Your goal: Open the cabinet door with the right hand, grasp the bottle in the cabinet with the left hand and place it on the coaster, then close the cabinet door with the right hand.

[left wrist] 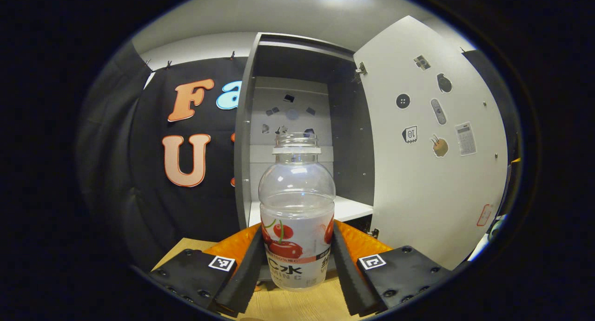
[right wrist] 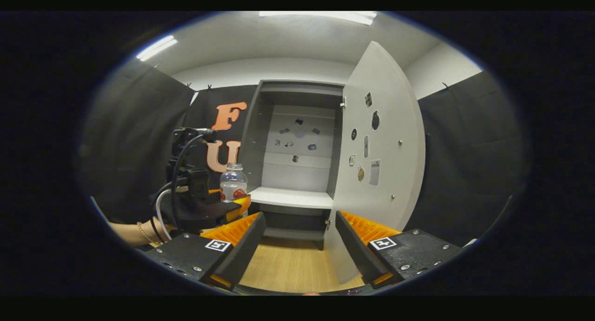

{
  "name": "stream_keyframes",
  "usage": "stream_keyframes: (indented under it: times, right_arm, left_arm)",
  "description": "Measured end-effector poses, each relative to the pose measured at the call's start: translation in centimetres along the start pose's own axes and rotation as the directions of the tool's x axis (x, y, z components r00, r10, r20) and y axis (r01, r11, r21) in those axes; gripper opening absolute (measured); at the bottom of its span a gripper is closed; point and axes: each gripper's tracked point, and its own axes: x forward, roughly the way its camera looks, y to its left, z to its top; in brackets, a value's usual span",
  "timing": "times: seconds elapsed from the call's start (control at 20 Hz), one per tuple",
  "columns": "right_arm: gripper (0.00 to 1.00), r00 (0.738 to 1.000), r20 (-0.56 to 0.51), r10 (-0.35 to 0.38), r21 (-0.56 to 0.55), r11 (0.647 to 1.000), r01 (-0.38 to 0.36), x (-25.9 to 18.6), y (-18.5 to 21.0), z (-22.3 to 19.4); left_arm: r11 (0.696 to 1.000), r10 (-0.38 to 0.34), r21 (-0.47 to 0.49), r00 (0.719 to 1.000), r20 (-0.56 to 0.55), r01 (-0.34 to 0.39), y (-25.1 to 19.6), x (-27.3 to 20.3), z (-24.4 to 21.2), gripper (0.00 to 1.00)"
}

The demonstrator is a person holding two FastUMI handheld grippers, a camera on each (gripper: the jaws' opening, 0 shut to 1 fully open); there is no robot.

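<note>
A clear, capless bottle (left wrist: 297,209) with a cherry label stands upright between my left gripper's fingers (left wrist: 253,260), just above the wooden tabletop (left wrist: 288,307). My left gripper (left wrist: 297,246) is shut on the bottle's lower half, in front of the cabinet. The grey cabinet (left wrist: 297,125) is open, and its white door (left wrist: 427,153) is swung out to the right. In the right gripper view, the left gripper (right wrist: 230,204) holds the bottle (right wrist: 232,183) left of the cabinet (right wrist: 293,172). My right gripper (right wrist: 300,228) is open, with nothing between its fingers, and faces the cabinet's base beside the door (right wrist: 381,163).
Small stickers dot the cabinet's back wall (right wrist: 297,135) and the inside of the door. The white shelf (right wrist: 290,197) is bare. A person's hand (right wrist: 135,231) with cables holds the left gripper. The door's lower edge hangs close to my right finger (right wrist: 355,246).
</note>
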Motion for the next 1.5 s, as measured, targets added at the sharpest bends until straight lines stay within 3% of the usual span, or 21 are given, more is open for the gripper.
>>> stream_keyframes:
  times: [0.2,0.5,0.7,1.05,1.5]
  right_arm:
    - [0.92,0.999,0.025,0.03,0.066,0.997,-0.031,0.4,2.1,-0.4]
    - [0.93,0.999,0.034,0.006,0.05,0.999,-0.008,2.3,3.7,-2.0]
    - [0.93,0.999,0.032,-0.014,0.044,0.999,0.013,3.7,5.0,-3.3]
    - [0.93,1.0,-0.01,-0.026,0.049,0.998,0.026,5.1,7.2,-6.2]
    - [0.93,0.994,-0.109,-0.023,0.03,0.999,0.027,7.0,8.8,-8.9]
  left_arm:
    - [0.998,0.055,-0.028,0.998,-0.029,-0.056,3.9,-3.0,-4.0,0.82]
    - [0.997,0.076,-0.027,0.996,-0.04,-0.077,8.2,-4.8,-9.5,0.82]
    - [0.999,0.032,-0.004,0.999,-0.044,-0.032,9.0,-5.1,-13.3,0.82]
    - [0.998,0.022,0.054,0.998,-0.058,-0.019,10.4,-5.0,-19.8,0.82]
    - [1.0,0.03,0.01,0.986,-0.167,-0.029,10.8,-6.4,-28.0,0.82]
